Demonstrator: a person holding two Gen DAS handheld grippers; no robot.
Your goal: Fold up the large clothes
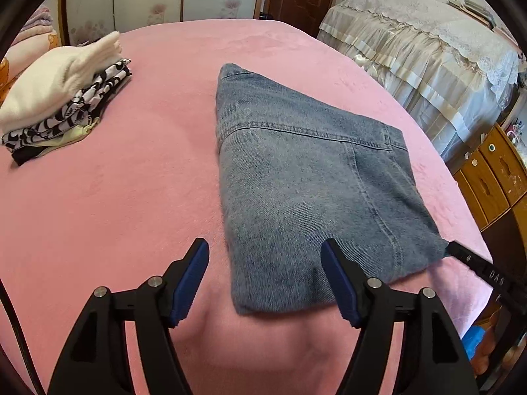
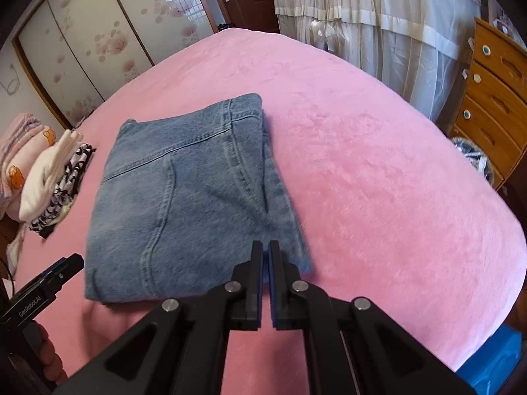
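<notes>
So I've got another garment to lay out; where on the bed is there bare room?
Bare pink blanket lies right of the folded jeans, toward the wooden drawers, and beyond the jeans toward the door. A narrower strip separates the jeans from the clothes stack. The left edge is crowded.

L gripper [image 1: 265,276] hangs low over the bed's near edge w/ blue-padded fingers [image 1: 191,279] spread wide, nothing between them. R gripper [image 2: 266,283] near same edge, jaws pressed together (only a thin slit shows), tips at the denim's near right corner.
</notes>
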